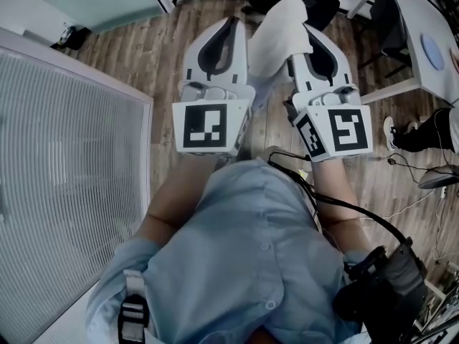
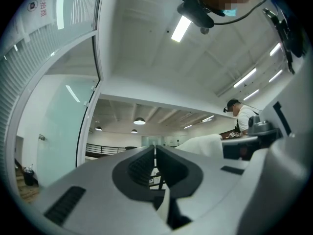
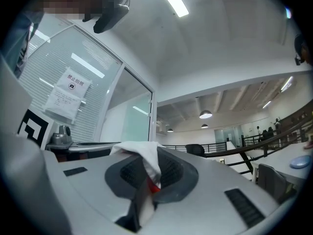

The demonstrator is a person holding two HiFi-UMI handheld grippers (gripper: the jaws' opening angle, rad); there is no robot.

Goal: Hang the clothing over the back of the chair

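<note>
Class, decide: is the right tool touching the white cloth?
Touching. The right gripper view shows the white cloth pinched between the closed jaws of the right tool.

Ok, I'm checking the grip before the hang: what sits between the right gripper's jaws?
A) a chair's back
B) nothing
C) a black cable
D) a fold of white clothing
D: in the right gripper view, the right gripper has its jaws pinched on a fold of the white clothing.

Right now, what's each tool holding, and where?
The right tool pinches the clothing by a bunched edge. The left tool is shut; whether on it I can't tell.
</note>
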